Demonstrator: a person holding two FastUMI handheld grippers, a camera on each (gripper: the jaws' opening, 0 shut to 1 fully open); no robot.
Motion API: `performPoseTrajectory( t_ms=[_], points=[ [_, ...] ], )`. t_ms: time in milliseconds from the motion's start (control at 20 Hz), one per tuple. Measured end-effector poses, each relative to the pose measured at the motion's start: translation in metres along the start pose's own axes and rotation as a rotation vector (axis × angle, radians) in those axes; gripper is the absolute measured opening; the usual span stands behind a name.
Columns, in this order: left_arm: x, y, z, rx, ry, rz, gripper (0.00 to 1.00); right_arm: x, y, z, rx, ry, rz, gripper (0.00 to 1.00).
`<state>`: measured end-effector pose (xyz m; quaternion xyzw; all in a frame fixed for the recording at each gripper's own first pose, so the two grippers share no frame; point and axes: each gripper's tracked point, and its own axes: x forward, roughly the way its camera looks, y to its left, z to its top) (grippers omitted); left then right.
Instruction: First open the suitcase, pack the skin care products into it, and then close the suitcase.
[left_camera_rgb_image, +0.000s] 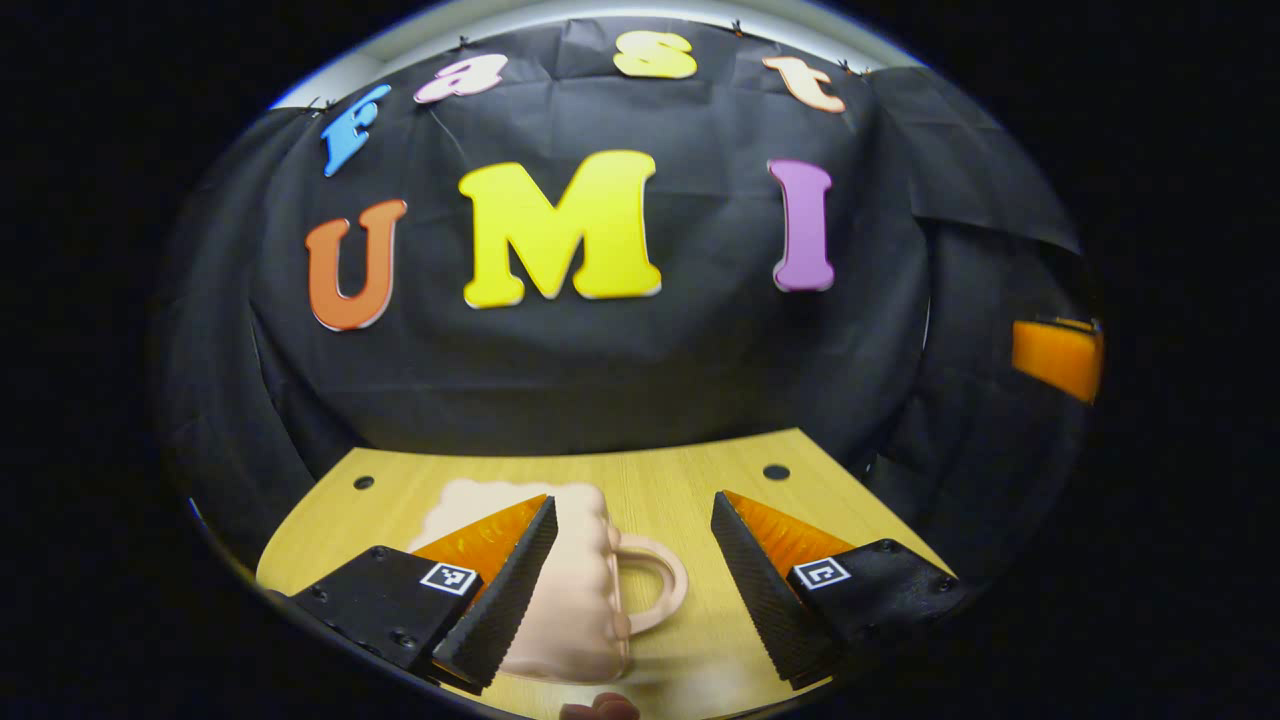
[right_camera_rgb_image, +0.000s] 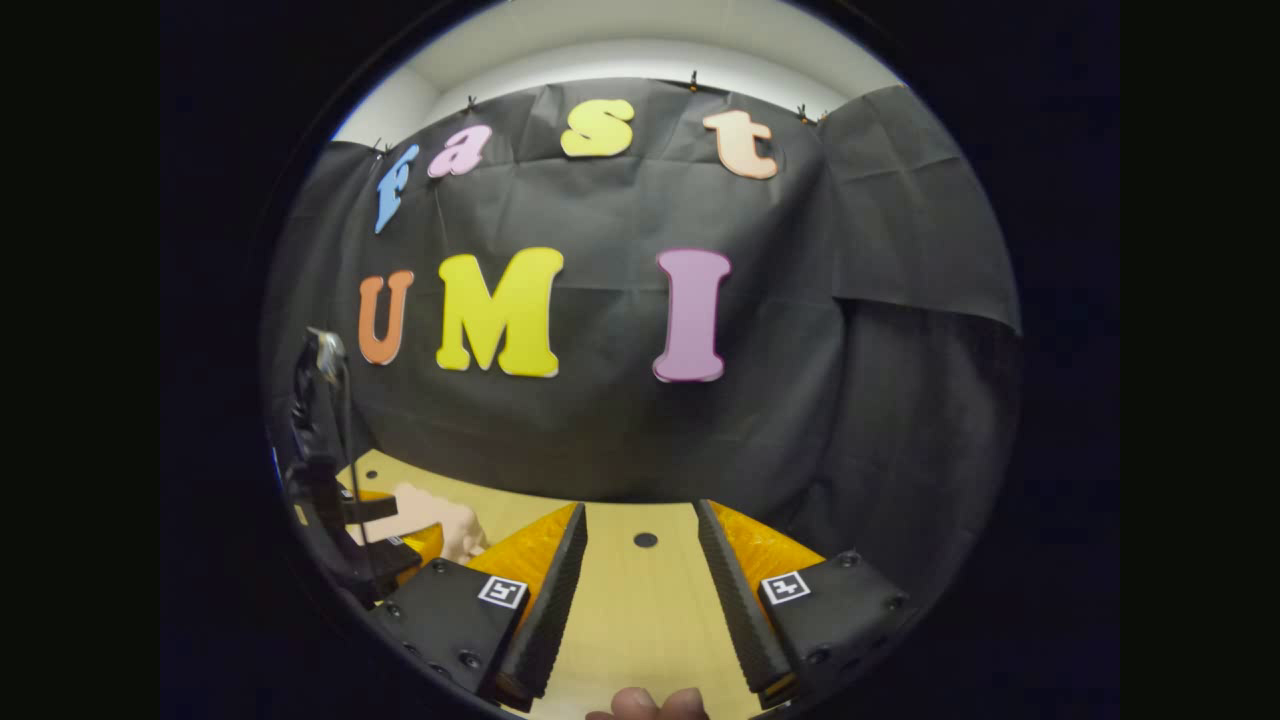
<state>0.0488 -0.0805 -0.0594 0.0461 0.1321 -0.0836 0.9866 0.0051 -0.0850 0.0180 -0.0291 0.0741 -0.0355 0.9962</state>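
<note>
Two fingers of your left gripper (left_camera_rgb_image: 635, 580) stand wide apart over the table (left_camera_rgb_image: 690, 470) in the left gripper view, holding nothing; the pink suitcase (left_camera_rgb_image: 575, 600), closed, lies flat between them, its handle (left_camera_rgb_image: 660, 590) inside the gap. In the right gripper view, your right gripper (right_camera_rgb_image: 640, 600) is spread moderately above bare wood, empty; the suitcase (right_camera_rgb_image: 440, 520) lies far left, beside your left gripper (right_camera_rgb_image: 330, 520).

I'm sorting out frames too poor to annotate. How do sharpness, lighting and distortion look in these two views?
Left gripper view: the hand-held gripper is crisp and evenly lit; the pink suitcase smears at its near edge; the table edge bows from fisheye.
Right gripper view: sharp in the centre, dimmer at the left rim where the other hand-held gripper looks stretched.
</note>
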Motion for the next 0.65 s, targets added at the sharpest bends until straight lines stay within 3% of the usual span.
performPoseTrajectory(
  t_ms=[350,650],
  points=[
    [-0.056,0.059,0.088,-0.102,-0.205,0.064,0.99,-0.002,0.065,0.052,0.041,-0.14,0.062,0.73],
    [-0.082,0.092,0.109,-0.065,-0.269,0.123,0.99,-0.015,0.098,0.062,0.031,-0.198,0.073,0.73]
  ],
)
